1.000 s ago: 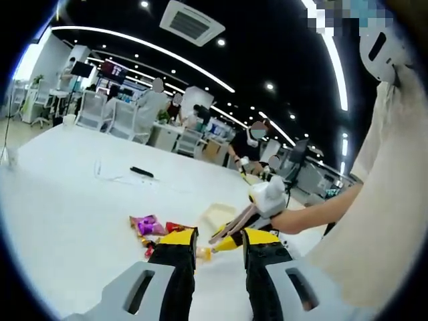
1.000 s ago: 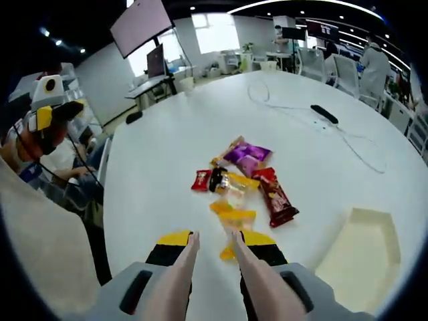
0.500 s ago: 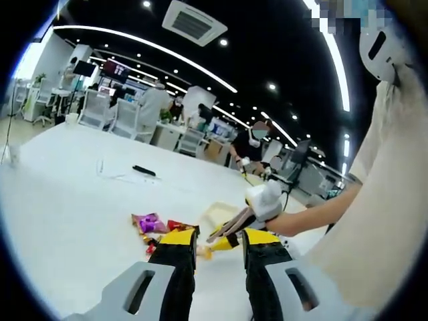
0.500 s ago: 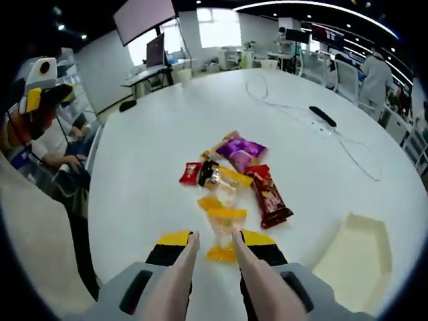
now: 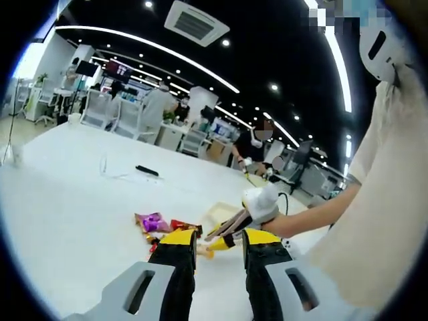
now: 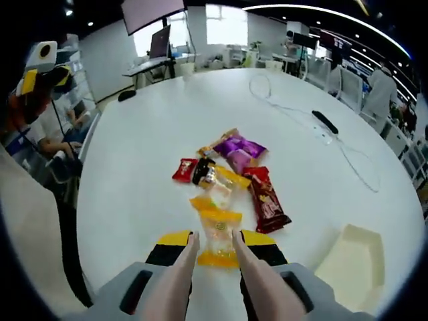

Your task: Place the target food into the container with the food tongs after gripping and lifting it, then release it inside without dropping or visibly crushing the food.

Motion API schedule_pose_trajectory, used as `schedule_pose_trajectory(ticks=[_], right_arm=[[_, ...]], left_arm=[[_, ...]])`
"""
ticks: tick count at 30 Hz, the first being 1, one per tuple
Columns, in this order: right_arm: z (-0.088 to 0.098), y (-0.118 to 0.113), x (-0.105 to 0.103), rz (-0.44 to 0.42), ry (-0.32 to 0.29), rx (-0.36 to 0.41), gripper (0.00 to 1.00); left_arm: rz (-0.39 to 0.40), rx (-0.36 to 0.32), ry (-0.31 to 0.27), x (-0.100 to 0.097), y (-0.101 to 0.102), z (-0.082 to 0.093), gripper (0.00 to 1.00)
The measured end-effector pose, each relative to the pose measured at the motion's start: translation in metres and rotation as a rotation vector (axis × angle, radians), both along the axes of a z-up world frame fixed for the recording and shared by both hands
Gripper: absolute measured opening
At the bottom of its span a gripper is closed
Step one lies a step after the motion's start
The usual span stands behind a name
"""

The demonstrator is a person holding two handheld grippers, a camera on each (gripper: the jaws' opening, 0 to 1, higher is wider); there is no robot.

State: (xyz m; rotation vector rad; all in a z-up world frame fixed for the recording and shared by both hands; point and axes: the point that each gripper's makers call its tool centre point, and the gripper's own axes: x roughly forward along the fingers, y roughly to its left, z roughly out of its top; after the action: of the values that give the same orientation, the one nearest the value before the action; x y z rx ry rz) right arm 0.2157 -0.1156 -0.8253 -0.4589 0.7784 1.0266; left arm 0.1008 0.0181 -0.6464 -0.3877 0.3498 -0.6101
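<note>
I see my right gripper [image 6: 215, 249] carrying pink food tongs [image 6: 251, 281], whose two arms run forward along its jaws. Between the tong tips sits a yellow-orange clear plastic snack packet [image 6: 218, 235], gripped by its near end on the round white table [image 6: 134, 167]. Just beyond lie a dark red wrapper [image 6: 266, 202], a purple packet [image 6: 239, 150] and a small red packet [image 6: 184, 170]. The cream-coloured open paper container [image 6: 350, 258] stands to the right, apart from the pile. My left gripper [image 5: 219, 244] hangs above the table with yellow-tipped jaws parted, holding nothing; past it the right gripper's tongs [image 5: 231, 224] reach to the snacks.
</note>
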Motion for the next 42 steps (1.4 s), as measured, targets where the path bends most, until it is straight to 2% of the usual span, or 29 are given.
schedule_pose_trajectory(ticks=[11, 18, 34, 42], right_arm=[[-0.004, -0.003, 0.003, 0.000, -0.008, -0.017, 0.27], [-0.004, 0.004, 0.004, 0.025, -0.013, -0.021, 0.27], [-0.014, 0.006, 0.005, 0.020, 0.006, -0.042, 0.27], [-0.019, 0.007, 0.003, 0.036, -0.014, -0.073, 0.27]], left_arm=[[0.005, -0.008, 0.007, -0.001, 0.000, -0.003, 0.26], [0.011, -0.008, 0.009, -0.001, 0.001, -0.004, 0.26], [0.020, 0.008, 0.020, -0.005, 0.005, -0.007, 0.27], [0.008, 0.010, 0.032, -0.004, 0.002, -0.009, 0.28]])
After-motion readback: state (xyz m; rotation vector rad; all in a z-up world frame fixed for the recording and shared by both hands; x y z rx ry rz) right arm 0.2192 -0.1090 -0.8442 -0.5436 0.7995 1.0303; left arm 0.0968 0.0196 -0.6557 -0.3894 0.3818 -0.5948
